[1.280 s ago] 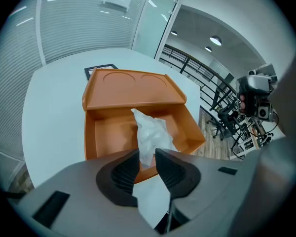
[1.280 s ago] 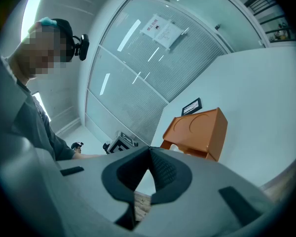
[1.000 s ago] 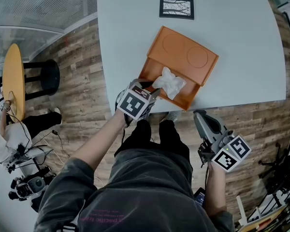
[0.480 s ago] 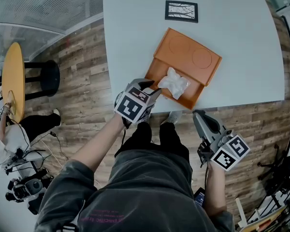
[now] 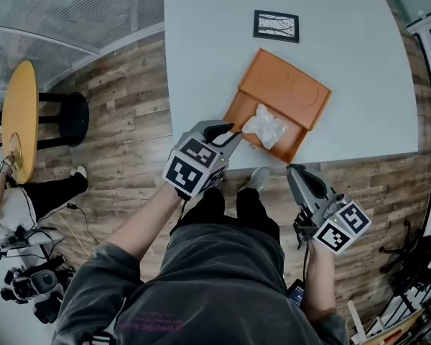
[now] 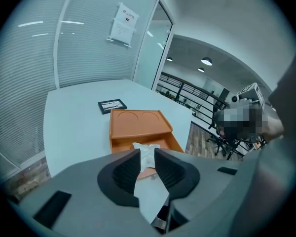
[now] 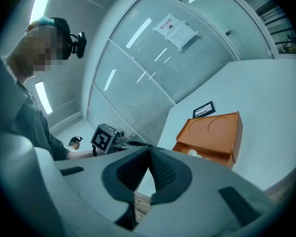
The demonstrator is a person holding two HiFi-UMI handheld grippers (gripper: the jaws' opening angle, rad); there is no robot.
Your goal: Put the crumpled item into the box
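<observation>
An orange box lies open on the white table, near its front edge. The crumpled white item rests in the box's front compartment. My left gripper hovers just off the table edge, a short way left of the item and apart from it. Its jaws are closing, still gapped, with nothing between them. In the left gripper view the item shows beyond that gap, inside the box. My right gripper hangs over the floor below the box, shut and empty.
A black-framed card lies on the table behind the box. Off the table to the left stand a round yellow table and a black stool. A person and camera gear are at the lower left.
My left gripper has drawn back from the crumpled item toward the table edge. The item stays in the box. The right gripper has not moved.
</observation>
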